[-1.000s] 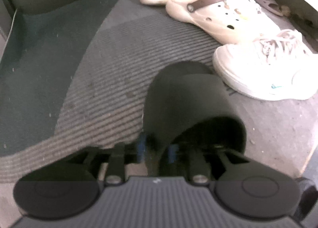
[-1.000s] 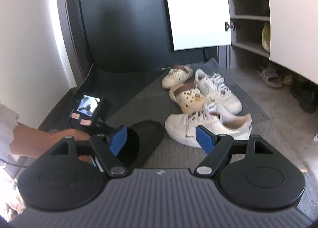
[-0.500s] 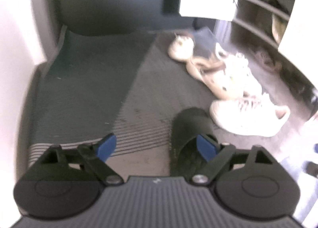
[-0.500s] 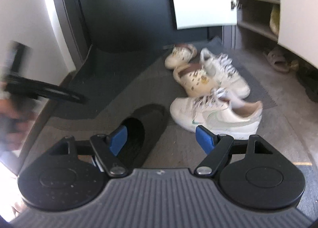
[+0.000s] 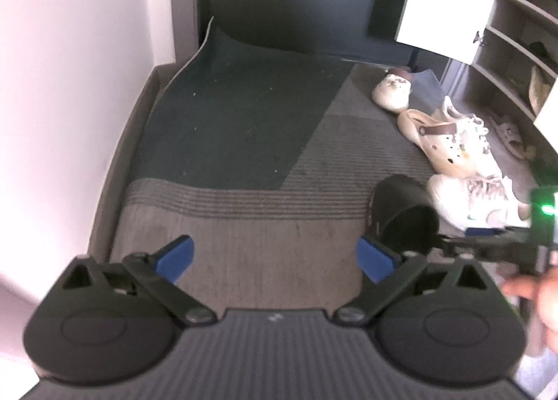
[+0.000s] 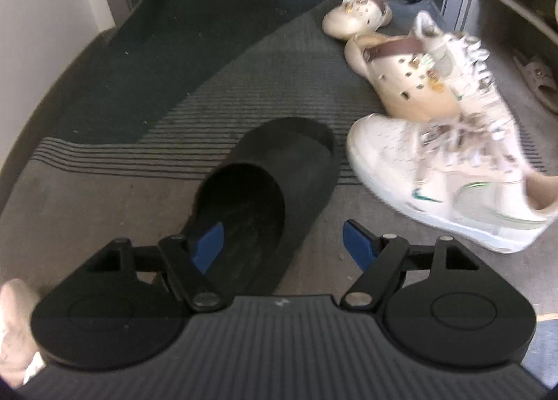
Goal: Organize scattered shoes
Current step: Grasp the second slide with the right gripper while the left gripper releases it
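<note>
Both sets of jaws held nothing: the left gripper (image 5: pixel 274 257) was opening, spread wide over bare mat, while the right gripper (image 6: pixel 283 241) was narrowing slightly, one pad inside the black slipper (image 6: pixel 275 197), the other outside its wall, neither pressing. A grey striped mat (image 5: pixel 244 197) covered the floor. On it the slipper lay just beside a white sneaker (image 6: pixel 450 187). Beyond were a second sneaker (image 6: pixel 464 61) and two cream clogs (image 6: pixel 401 75), (image 6: pixel 355 16).
</note>
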Demonstrator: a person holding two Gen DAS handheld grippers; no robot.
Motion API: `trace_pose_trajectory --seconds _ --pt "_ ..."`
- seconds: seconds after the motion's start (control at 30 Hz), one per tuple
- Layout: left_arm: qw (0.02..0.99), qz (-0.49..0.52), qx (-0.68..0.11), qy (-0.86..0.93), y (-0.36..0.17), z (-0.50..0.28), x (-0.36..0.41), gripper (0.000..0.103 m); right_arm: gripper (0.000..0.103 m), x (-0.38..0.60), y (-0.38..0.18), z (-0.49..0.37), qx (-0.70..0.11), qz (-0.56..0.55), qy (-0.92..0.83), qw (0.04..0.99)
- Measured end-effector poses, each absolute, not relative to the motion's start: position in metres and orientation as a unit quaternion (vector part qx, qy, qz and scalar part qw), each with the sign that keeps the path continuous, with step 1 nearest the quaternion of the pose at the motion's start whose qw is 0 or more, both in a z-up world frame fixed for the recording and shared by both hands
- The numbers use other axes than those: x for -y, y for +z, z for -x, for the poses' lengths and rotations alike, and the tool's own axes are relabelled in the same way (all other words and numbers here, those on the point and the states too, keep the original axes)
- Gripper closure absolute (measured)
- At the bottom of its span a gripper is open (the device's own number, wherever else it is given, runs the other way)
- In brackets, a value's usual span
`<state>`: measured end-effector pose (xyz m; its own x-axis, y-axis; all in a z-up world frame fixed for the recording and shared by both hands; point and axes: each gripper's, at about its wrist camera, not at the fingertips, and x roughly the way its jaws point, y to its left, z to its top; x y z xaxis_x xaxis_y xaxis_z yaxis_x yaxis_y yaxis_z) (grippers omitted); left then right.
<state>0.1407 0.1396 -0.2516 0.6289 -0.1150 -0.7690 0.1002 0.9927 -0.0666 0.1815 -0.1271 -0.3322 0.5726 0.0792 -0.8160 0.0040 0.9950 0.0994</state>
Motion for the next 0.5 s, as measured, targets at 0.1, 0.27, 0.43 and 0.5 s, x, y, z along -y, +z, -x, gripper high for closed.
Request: trace_pose_trajectory --seconds 0.1,0.27,0.43,0.5 --pt "0.905 -0.001 -0.422 -0.053 -0.252 -0.138 -0.143 0.003 0.036 0.121 -0.355 -0.195 -0.461 -0.030 -0.001 0.887" --pt "0.901 0.024 -0.430 -0.059 -0.253 -0.138 -0.143 0.003 0.074 0.120 -0.371 -0.203 -0.449 -0.039 -0.017 0.893" --pt "0.899 0.037 -0.433 -0.061 -0.253 -0.136 -0.145 0.003 0.086 0.130 -0.375 -0.205 -0.439 -0.052 -0.022 0.897" --pt "0.901 0.039 -0.427 -0.061 -0.251 -0.135 -0.146 0.003 0.088 0.136 -0.369 -0.200 -0.432 -0.064 -0.016 0.899"
